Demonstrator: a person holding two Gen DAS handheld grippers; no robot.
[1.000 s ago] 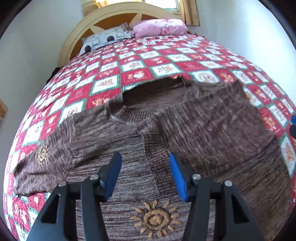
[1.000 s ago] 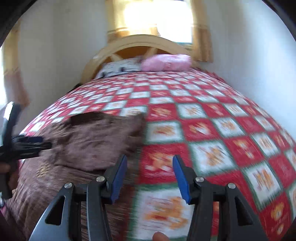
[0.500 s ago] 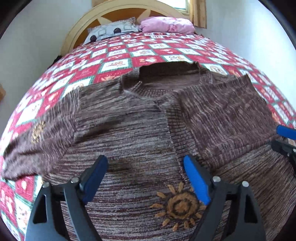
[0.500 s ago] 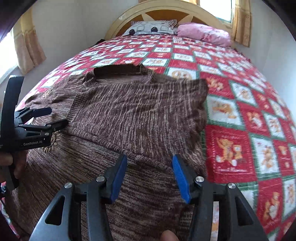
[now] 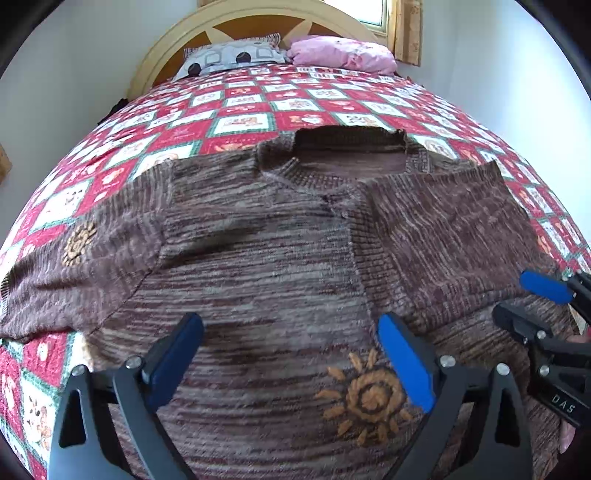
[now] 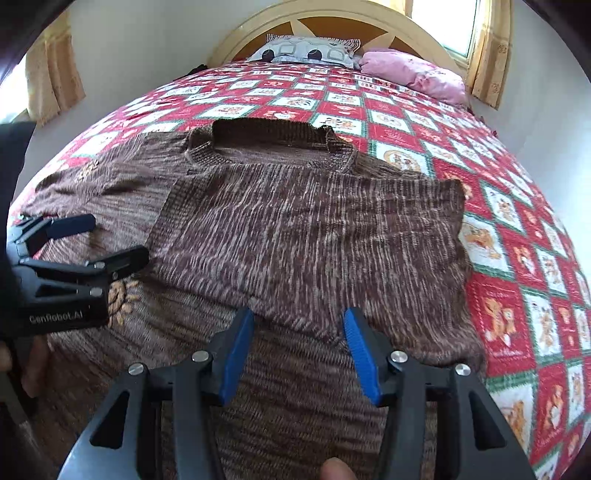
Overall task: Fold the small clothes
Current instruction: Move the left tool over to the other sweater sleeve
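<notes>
Over a brown knit sweater point(image 5: 266, 266), open-jawed left gripper point(image 5: 291, 362) and right gripper point(image 6: 299, 350) hover; left sleeve point(image 5: 74, 258) should fold inward flat.

A red-and-white checked bedspread point(image 5: 243, 123) covers the bed, with a grey patterned pillow point(image 5: 231, 57) and a pink pillow point(image 5: 341, 53) at the cream headboard point(image 6: 373, 22) at top, and yellow curtains point(image 6: 489, 51) at upper right.
</notes>
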